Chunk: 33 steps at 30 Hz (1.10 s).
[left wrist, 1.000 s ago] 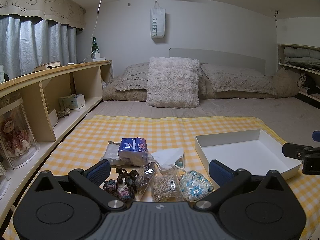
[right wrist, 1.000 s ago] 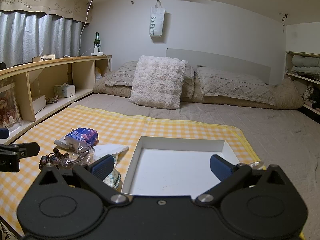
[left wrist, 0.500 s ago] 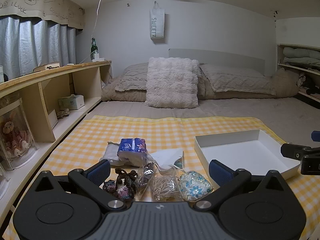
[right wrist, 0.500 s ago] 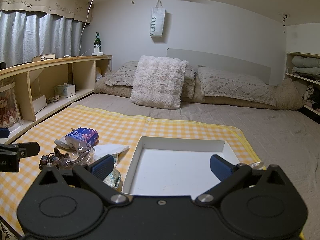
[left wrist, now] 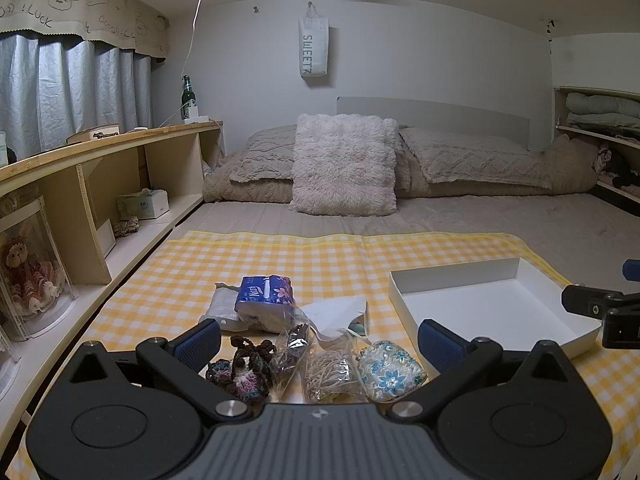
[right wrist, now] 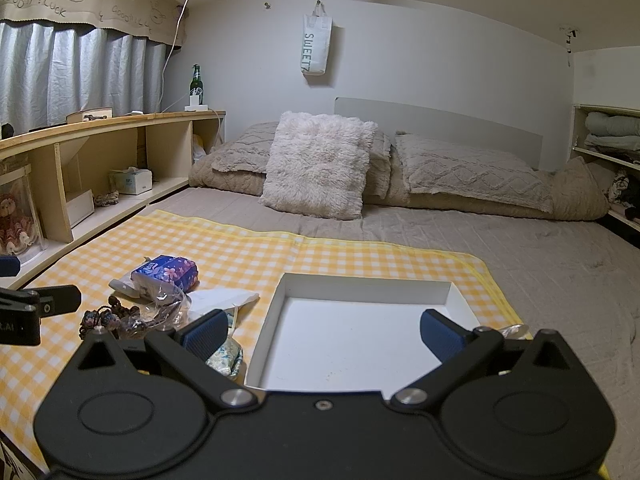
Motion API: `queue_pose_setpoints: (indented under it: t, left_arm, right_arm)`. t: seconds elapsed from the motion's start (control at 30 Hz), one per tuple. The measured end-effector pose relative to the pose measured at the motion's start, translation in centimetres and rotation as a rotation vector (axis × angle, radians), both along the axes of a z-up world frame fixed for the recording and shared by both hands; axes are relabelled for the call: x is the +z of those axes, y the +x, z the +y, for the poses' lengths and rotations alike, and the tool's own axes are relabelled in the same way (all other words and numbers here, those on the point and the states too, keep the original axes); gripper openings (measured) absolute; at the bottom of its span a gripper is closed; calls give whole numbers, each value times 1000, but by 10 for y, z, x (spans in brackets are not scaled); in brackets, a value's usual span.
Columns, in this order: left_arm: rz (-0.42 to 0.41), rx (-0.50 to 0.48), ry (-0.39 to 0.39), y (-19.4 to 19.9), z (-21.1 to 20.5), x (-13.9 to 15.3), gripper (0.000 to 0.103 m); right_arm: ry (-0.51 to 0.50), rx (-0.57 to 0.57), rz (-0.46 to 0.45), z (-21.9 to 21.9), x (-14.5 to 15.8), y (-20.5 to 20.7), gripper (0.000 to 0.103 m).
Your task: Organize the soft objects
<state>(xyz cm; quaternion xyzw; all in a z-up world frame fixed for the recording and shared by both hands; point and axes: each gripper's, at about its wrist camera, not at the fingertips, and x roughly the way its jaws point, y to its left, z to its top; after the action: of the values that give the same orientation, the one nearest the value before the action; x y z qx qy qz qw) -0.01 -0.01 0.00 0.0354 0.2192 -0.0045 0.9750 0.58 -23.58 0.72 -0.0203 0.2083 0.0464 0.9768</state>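
Hardly anything has moved since a second ago: in my left view the blue tissue pack (left wrist: 265, 296) has slipped a touch lower in the frame, and the right view is all but unchanged.

My left gripper (left wrist: 319, 338) hangs with its jaws spread wide and nothing between them, just above the cluster of soft things in the lower centre of the frame. That cluster lies on the yellow checked cloth (left wrist: 280, 256): a dark crocheted piece (left wrist: 240, 372) at lower left, a clear bag of beige bands (left wrist: 330, 370) in the middle, and a floral pouch (left wrist: 390, 370) touching it on the right. Behind them sit the tissue pack and a crumpled white tissue (left wrist: 338, 312).

My right gripper (right wrist: 322, 330) is likewise wide open and holds nothing. It hovers over the near edge of the white tray (right wrist: 360, 286), which fills the lower centre of that frame and has nothing in it. In the same view the pile lies to the left of the tray, with the floral pouch just beside the tray's left wall, partly hidden behind my left finger pad (right wrist: 206, 332).

A fluffy pillow (left wrist: 344, 164) stands at the centre of the left view, beyond the cloth.
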Motion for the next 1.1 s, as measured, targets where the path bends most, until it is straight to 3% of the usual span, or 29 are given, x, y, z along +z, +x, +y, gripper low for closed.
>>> queue_pose_setpoints:
  t: [1.1]
  left_arm:
    - [-9, 10, 22, 0, -2, -1, 103]
  right_arm:
    - [-6, 5, -12, 1, 0, -1, 103]
